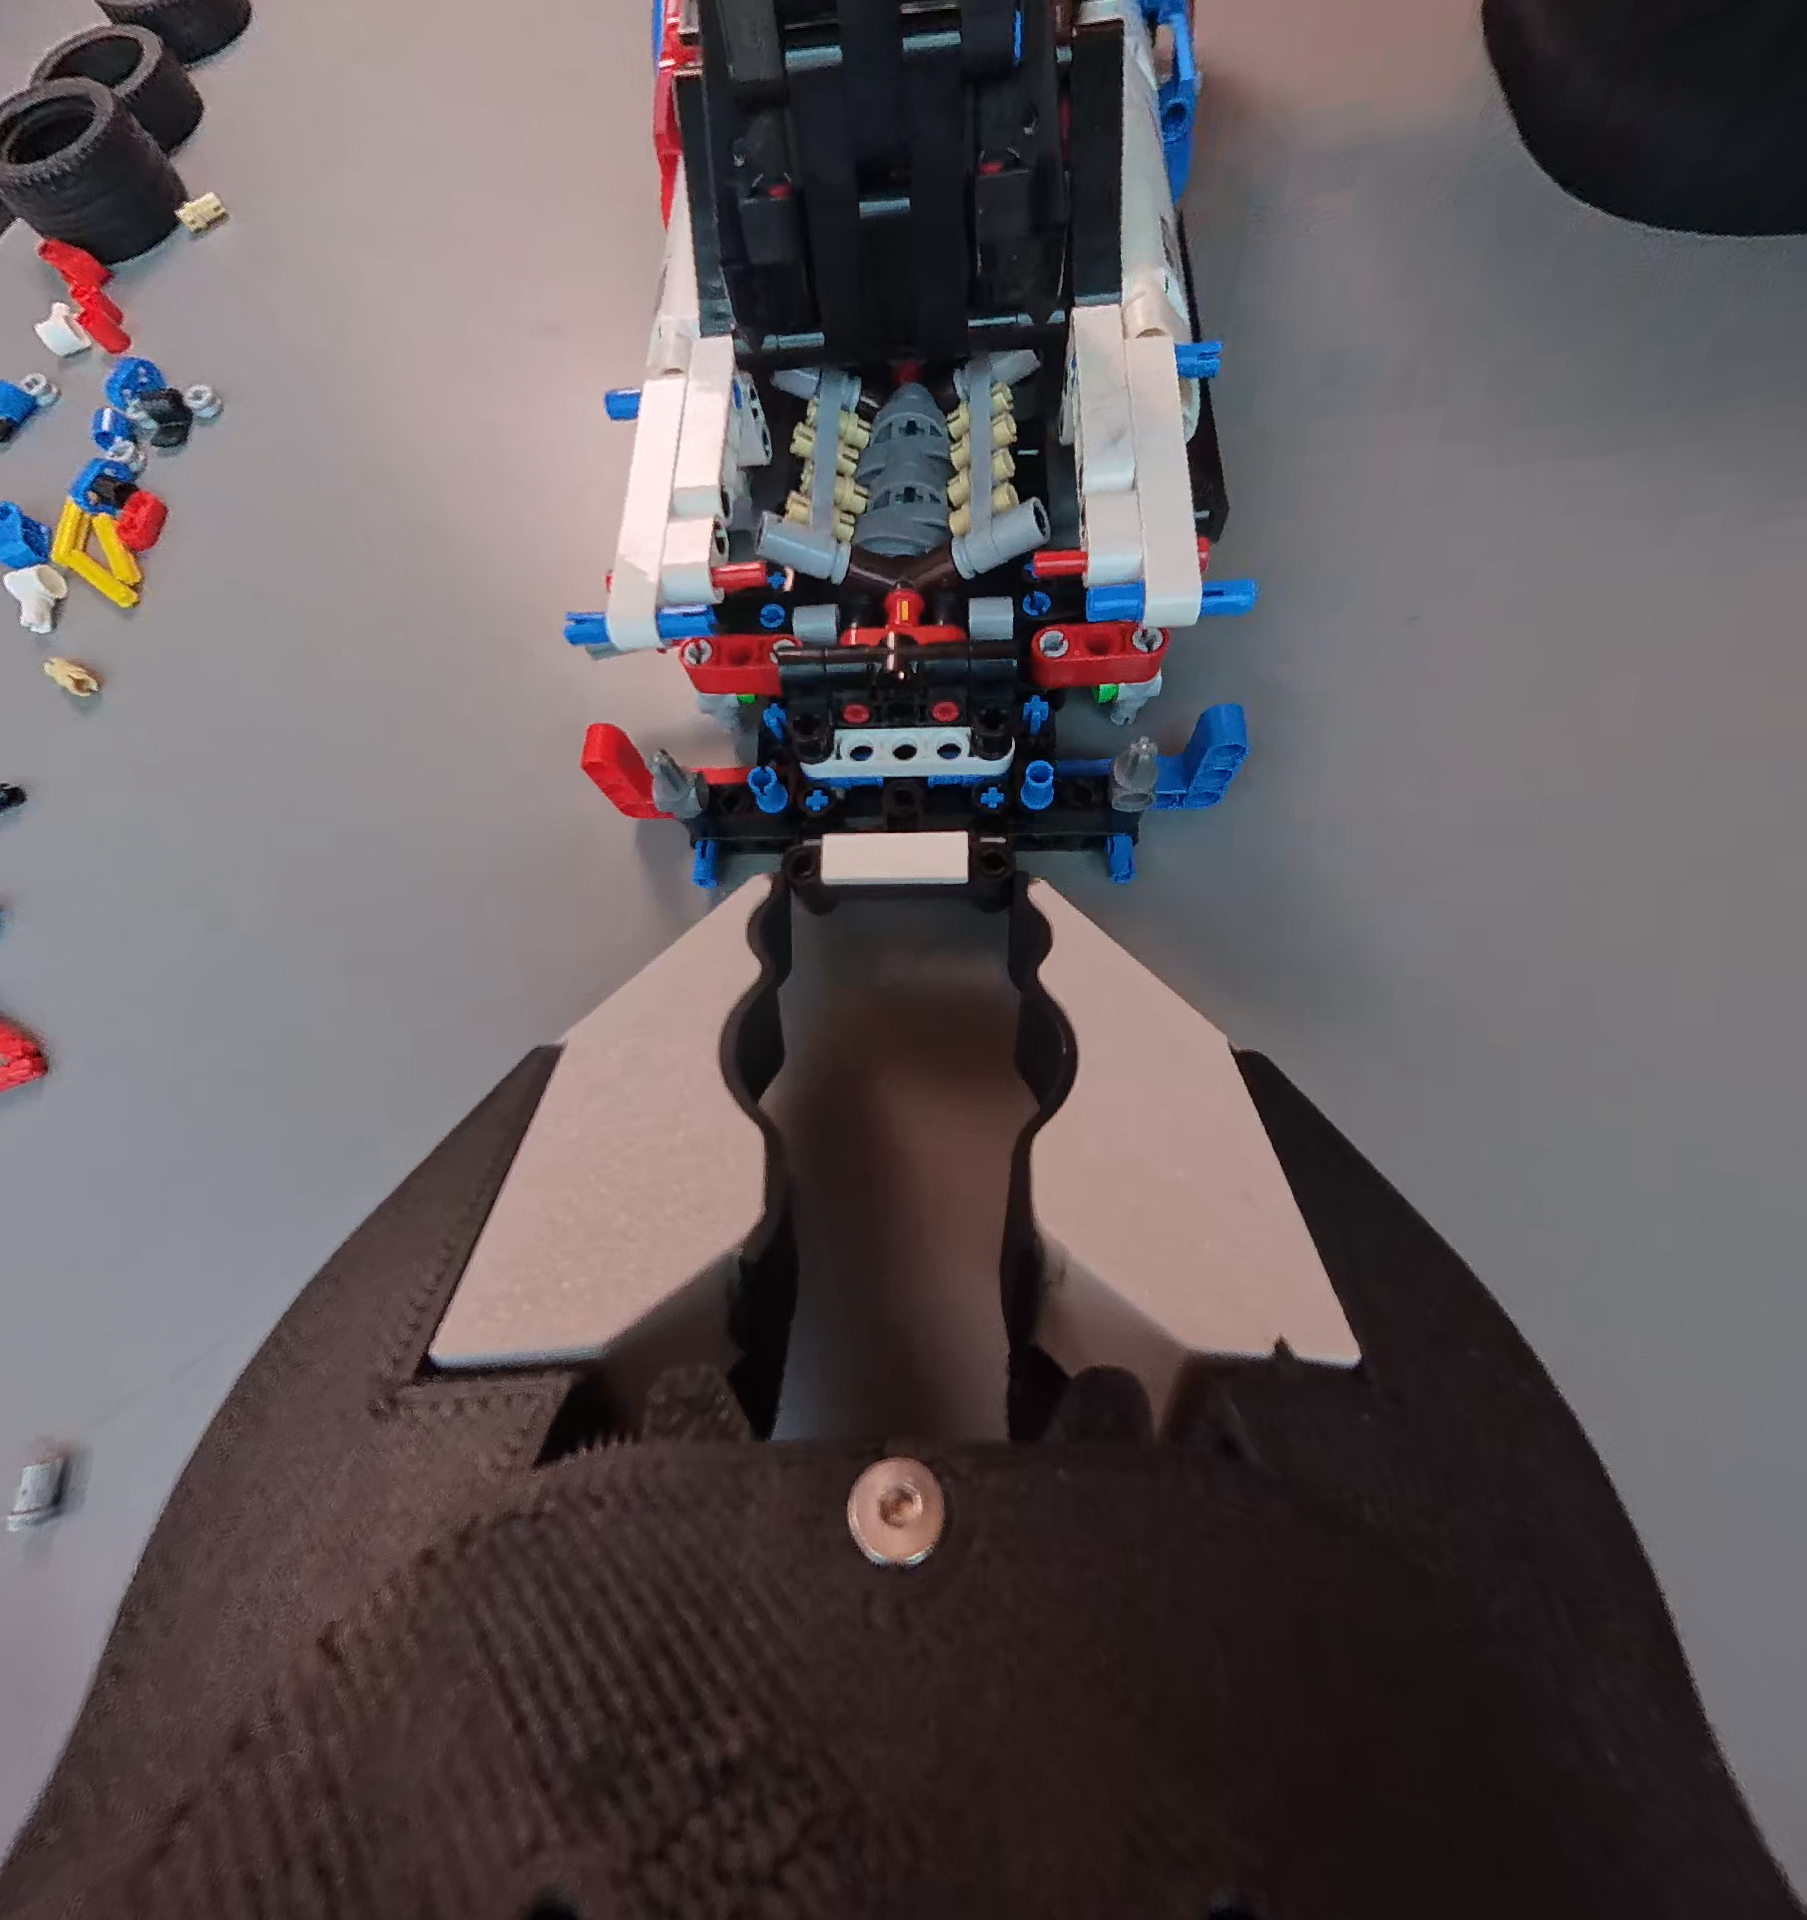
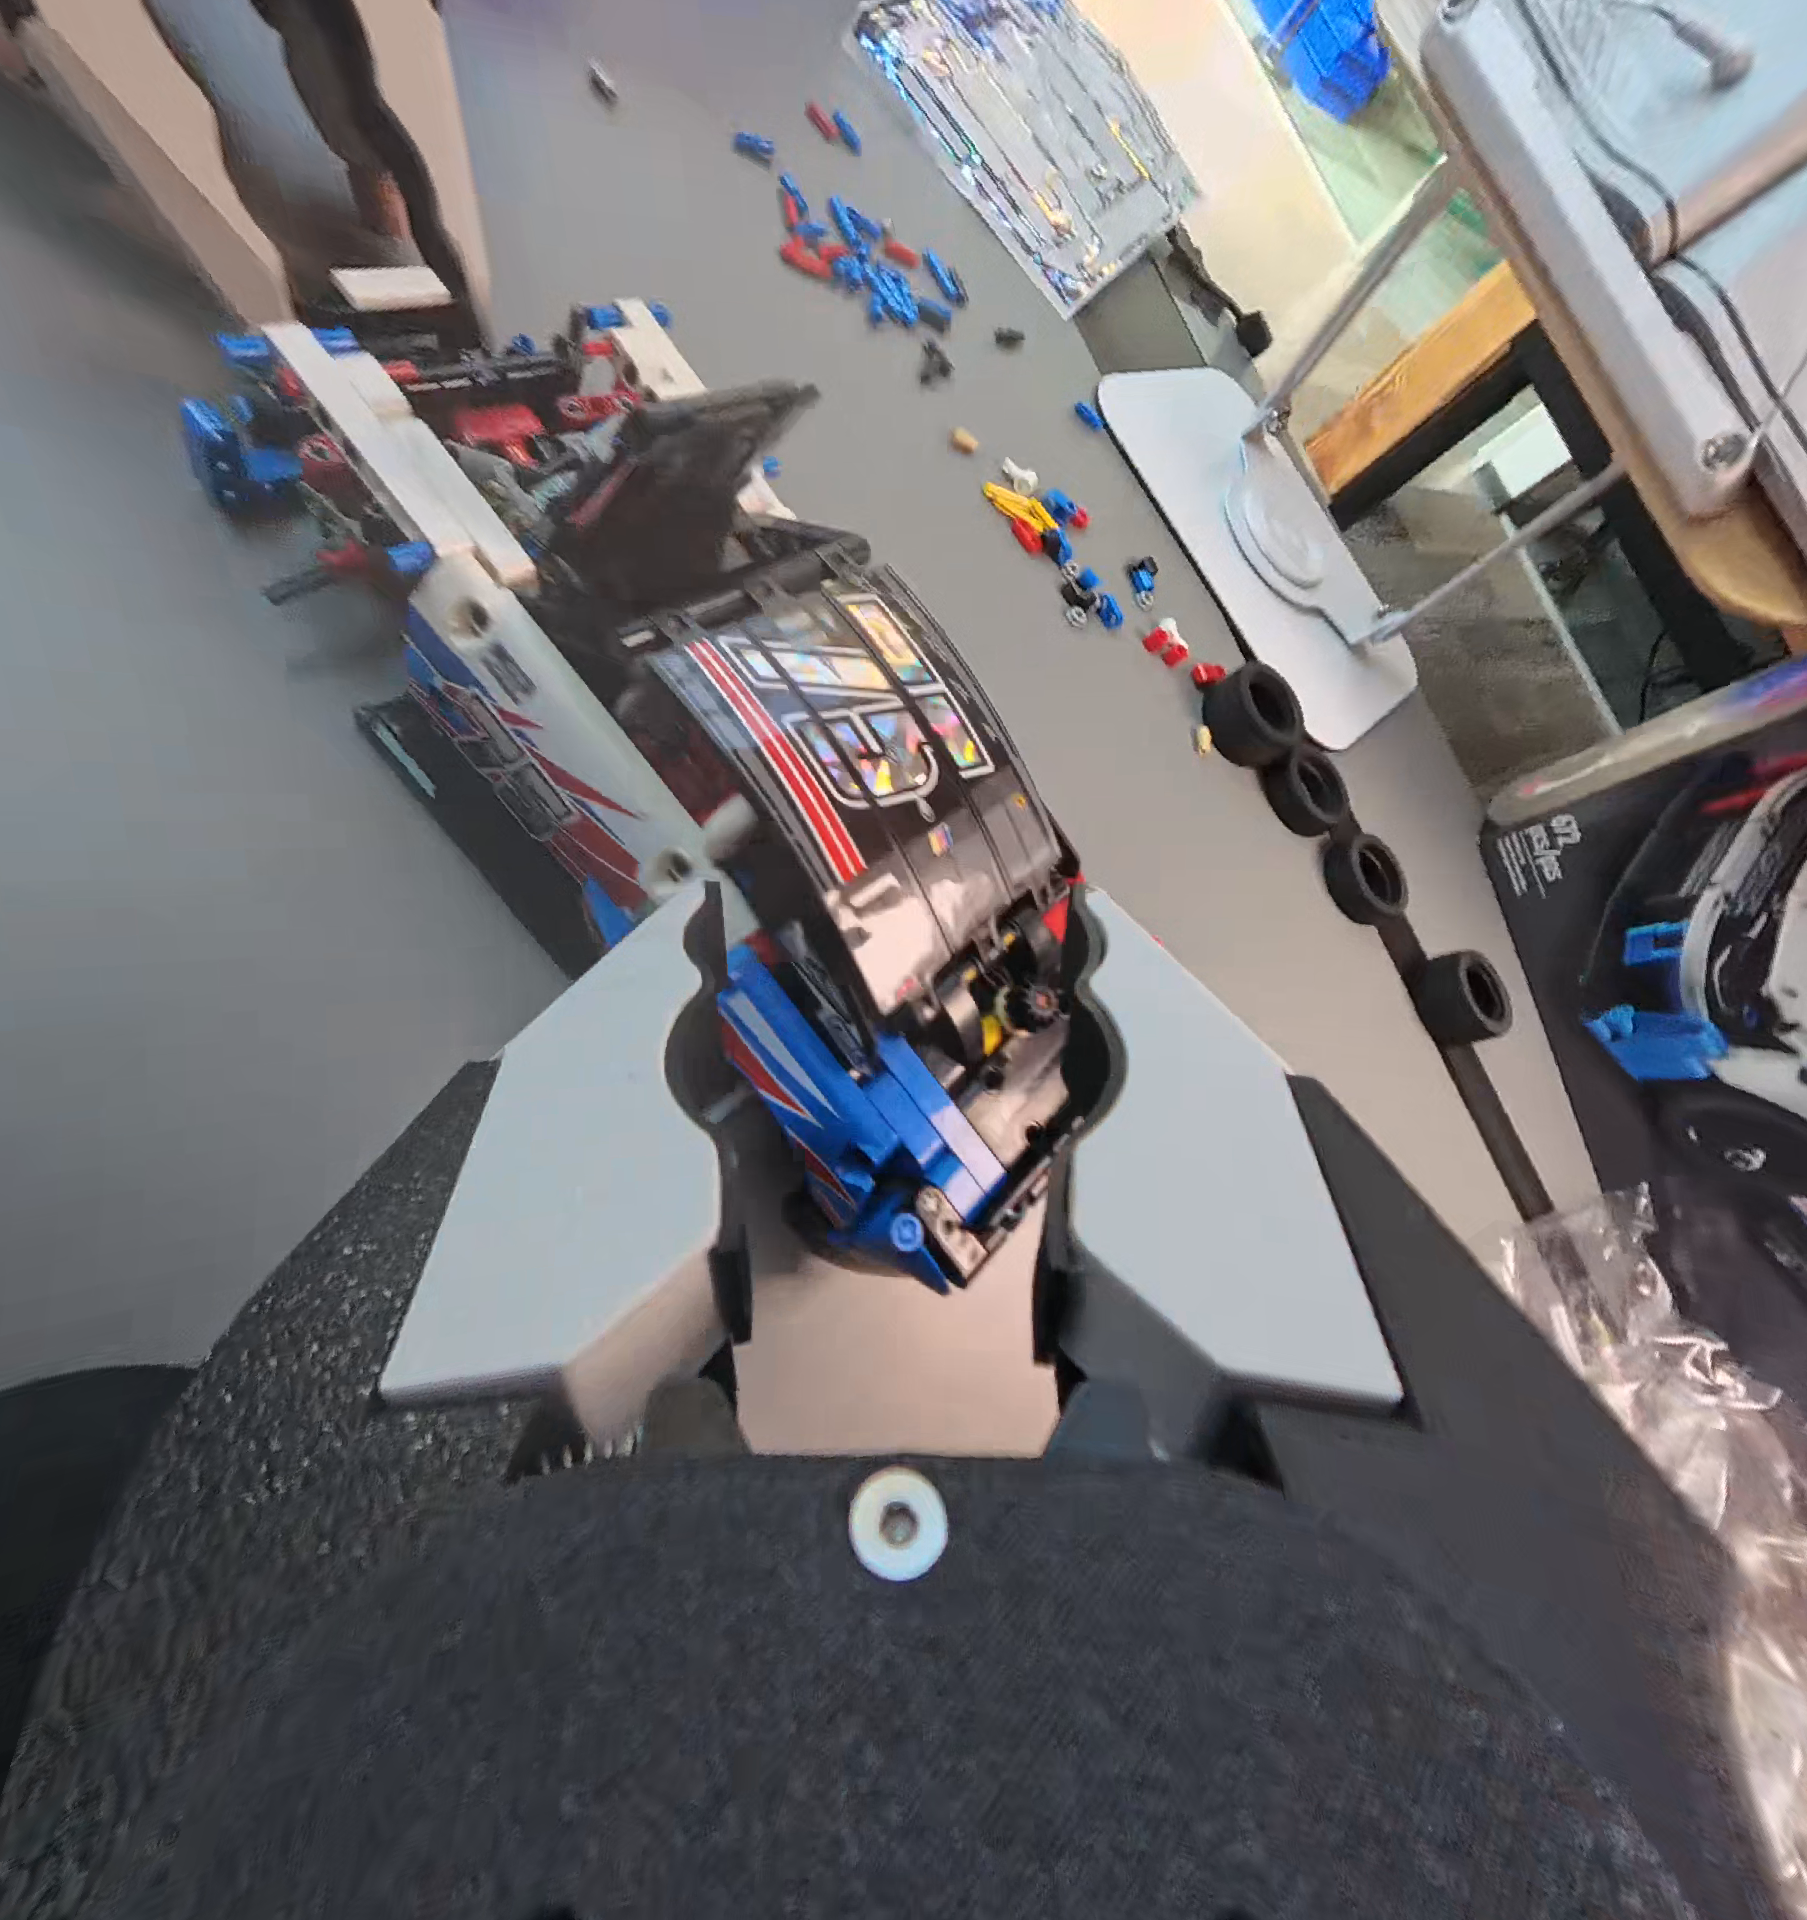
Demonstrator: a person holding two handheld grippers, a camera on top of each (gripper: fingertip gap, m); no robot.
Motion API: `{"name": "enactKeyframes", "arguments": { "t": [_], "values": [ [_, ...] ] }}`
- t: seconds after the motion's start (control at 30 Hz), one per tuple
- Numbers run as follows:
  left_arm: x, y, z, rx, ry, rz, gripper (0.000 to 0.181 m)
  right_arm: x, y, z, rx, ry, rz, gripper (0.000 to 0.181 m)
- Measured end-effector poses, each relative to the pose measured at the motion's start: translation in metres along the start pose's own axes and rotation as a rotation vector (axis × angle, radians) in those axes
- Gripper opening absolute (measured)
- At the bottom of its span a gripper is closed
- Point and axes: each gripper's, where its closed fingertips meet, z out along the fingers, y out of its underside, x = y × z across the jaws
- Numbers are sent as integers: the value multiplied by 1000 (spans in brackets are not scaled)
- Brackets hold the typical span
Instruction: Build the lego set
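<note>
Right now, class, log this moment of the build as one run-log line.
left hand-held gripper: shut on car rear end | right hand-held gripper: shut on car front end | lego car: held at both ends | tyres: unfitted, on table

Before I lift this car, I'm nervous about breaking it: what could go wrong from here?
1. The left gripper pinches only the small black-and-white end block of the half-built red, white and blue lego car; it might snap off.
2. The right gripper holds the blue nose section; uneven lifting could flex the car.
3. The four black rubber tyres and scattered small loose pieces lie nearby and could be knocked.
</note>
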Motion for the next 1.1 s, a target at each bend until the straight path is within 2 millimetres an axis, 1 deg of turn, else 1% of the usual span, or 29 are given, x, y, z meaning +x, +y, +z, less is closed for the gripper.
{"name": "enactKeyframes", "arguments": {
  "t": [0.07, 0.13, 0.23, 0.27, 0.37, 0.43, 0.5, 0.57, 0.63, 0.7, 0.77, 0.8, 0.9, 0.97, 1.0, 1.03, 1.1],
  "values": [
    [-10, 1, -2, 1, -41, -20, 38, 13, 12, 0, 2, 16, 39, 65],
    [-20, 1, -6, 21, -80, -44, 36, 18, 14, 1, 36, 13, 87, 70],
    [-35, -4, -17, 87, -119, -114, 47, 24, 5, 0, 144, 41, 165, 66],
    [-42, -8, -22, 127, -144, -147, 46, 28, 1, -2, 197, 55, 200, 64],
    [-67, -31, -49, 326, -249, -225, 48, 40, -8, -11, 332, 76, 343, 62],
    [-83, -43, -68, 444, -347, -252, 48, 53, -10, -17, 395, 117, 408, 60],
    [-98, -53, -87, 523, -457, -251, 48, 70, -11, -20, 434, 168, 447, 58],
    [-119, -65, -104, 569, -580, -235, 45, 91, -17, -20, 458, 209, 471, 55],
    [-142, -83, -116, 600, -665, -232, 42, 117, -26, -15, 476, 249, 474, 48],
    [-168, -110, -119, 626, -687, -254, 39, 146, -37, 0, 470, 287, 442, 43],
    [-198, -140, -116, 649, -684, -279, 37, 172, -53, 24, 465, 276, 423, 39],
    [-215, -154, -111, 649, -685, -273, 34, 186, -60, 38, 456, 276, 412, 33],
    [-270, -184, -91, 634, -693, -281, 31, 228, -78, 85, 428, 300, 370, 30],
    [-304, -193, -76, 595, -714, -283, 31, 251, -88, 115, 408, 314, 359, 30],
    [-317, -196, -68, 570, -723, -273, 32, 259, -94, 129, 398, 317, 342, 32],
    [-329, -197, -60, 539, -730, -256, 33, 267, -101, 140, 394, 328, 315, 34],
    [-344, -195, -41, 446, -734, -211, 34, 279, -118, 156, 388, 361, 245, 35]
  ]
}}
